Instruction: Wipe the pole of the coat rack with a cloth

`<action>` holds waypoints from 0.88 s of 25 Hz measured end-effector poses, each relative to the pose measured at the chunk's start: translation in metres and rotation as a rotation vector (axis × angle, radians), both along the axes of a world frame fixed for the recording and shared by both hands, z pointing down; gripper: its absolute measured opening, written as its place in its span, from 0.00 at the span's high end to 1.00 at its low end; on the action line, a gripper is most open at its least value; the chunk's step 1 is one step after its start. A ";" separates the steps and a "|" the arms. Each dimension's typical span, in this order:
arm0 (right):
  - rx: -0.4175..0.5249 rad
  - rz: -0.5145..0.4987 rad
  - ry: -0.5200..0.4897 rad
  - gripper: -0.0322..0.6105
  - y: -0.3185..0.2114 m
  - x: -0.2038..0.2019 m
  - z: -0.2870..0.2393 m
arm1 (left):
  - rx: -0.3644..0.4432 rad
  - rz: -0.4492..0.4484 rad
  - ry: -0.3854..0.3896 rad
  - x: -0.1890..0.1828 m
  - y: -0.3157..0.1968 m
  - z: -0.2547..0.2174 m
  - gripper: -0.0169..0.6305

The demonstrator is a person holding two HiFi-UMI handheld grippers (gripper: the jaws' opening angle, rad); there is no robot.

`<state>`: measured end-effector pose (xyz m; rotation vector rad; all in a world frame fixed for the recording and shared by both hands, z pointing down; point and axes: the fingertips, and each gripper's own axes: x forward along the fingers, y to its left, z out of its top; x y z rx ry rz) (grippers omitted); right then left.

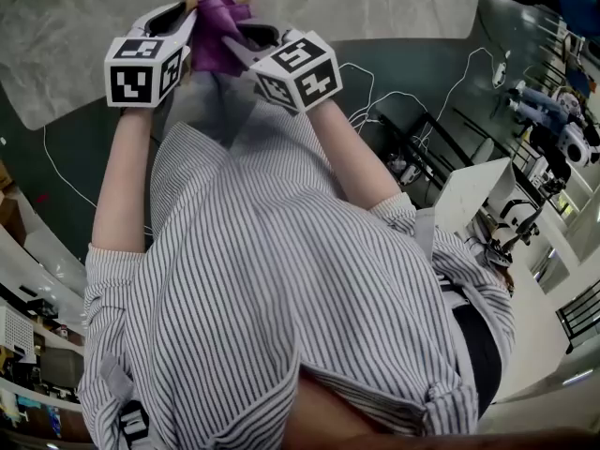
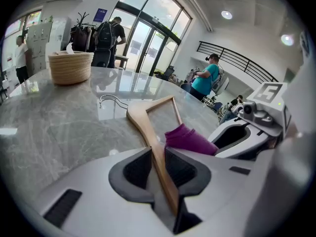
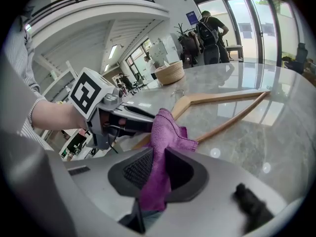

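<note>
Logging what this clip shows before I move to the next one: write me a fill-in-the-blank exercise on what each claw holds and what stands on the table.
1. The left claw is shut on a wooden ____.
2. The right claw grips a cloth whose colour is ____.
3. At the far end of the marble table stands a woven ____.

Missing words: hanger; purple; basket.
</note>
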<state>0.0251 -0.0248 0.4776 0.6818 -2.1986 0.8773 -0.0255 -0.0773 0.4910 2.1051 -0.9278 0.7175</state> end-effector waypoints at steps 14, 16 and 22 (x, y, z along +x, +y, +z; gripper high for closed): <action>0.042 -0.011 0.001 0.83 -0.015 0.012 -0.022 | -0.014 -0.026 0.039 0.000 0.008 -0.019 0.84; 0.051 -0.003 0.003 0.83 -0.021 0.014 -0.025 | -0.016 -0.043 0.057 -0.001 0.005 -0.023 0.84; 0.093 -0.013 0.076 0.83 -0.037 0.023 -0.034 | 0.010 -0.027 0.074 0.006 0.000 -0.034 0.84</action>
